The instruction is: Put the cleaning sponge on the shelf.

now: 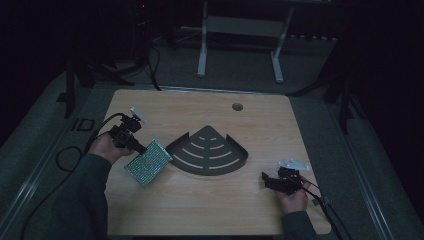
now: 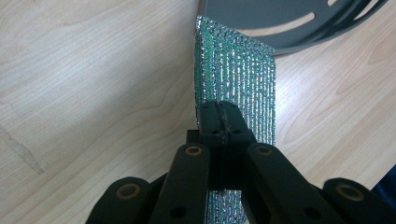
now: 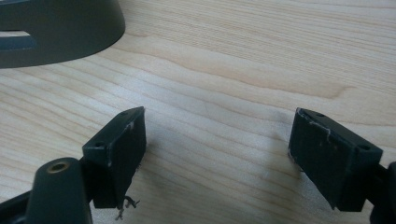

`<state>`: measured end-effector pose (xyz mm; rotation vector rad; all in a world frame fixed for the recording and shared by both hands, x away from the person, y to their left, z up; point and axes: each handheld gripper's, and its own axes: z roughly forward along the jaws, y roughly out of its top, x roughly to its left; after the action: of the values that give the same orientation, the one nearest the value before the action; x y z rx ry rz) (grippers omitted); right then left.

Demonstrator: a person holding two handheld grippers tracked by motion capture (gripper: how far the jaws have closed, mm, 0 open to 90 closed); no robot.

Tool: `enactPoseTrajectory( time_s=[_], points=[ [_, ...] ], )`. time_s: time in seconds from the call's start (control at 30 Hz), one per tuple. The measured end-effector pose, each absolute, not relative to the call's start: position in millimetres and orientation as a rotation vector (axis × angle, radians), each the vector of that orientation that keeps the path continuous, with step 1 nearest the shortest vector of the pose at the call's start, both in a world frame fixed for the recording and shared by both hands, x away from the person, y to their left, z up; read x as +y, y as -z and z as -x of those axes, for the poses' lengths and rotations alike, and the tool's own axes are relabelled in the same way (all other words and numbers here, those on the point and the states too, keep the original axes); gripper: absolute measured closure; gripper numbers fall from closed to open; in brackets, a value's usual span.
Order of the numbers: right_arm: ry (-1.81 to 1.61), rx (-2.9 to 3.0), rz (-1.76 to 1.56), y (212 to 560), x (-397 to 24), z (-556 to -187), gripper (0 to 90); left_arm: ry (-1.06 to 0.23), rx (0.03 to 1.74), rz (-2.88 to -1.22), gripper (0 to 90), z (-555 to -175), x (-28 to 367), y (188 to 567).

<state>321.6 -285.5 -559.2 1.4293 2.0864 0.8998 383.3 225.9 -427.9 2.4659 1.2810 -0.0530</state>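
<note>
A flat green and silver mesh pad (image 1: 148, 163) hangs tilted just above the wooden table (image 1: 200, 210), left of a dark grey fan-shaped rack (image 1: 209, 151). My left gripper (image 1: 142, 149) is shut on the pad's upper left edge. Seen along the jaws in the left gripper view, the pad (image 2: 238, 88) runs edge-on away from the pinching left gripper (image 2: 220, 116) toward the rack's rim (image 2: 299, 28). Low over bare wood at the front right, my right gripper (image 1: 265, 178) is open with nothing between its pads (image 3: 122, 149). A corner of the rack (image 3: 51, 28) shows beyond it.
A round cable hole (image 1: 237, 106) sits in the table near the far edge. Cables trail off the left side onto the carpet. A white metal frame (image 1: 240, 35) stands on the floor behind the table.
</note>
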Motion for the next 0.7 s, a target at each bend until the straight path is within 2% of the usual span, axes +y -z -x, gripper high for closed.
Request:
enactPoseTrajectory(
  time_s=[0.7],
  points=[
    [-0.9,2.088,-1.428,559.2,-285.5,-321.8,18.6,0.006,1.231,-2.508,90.0,-399.7,201.3,408.4]
  ],
)
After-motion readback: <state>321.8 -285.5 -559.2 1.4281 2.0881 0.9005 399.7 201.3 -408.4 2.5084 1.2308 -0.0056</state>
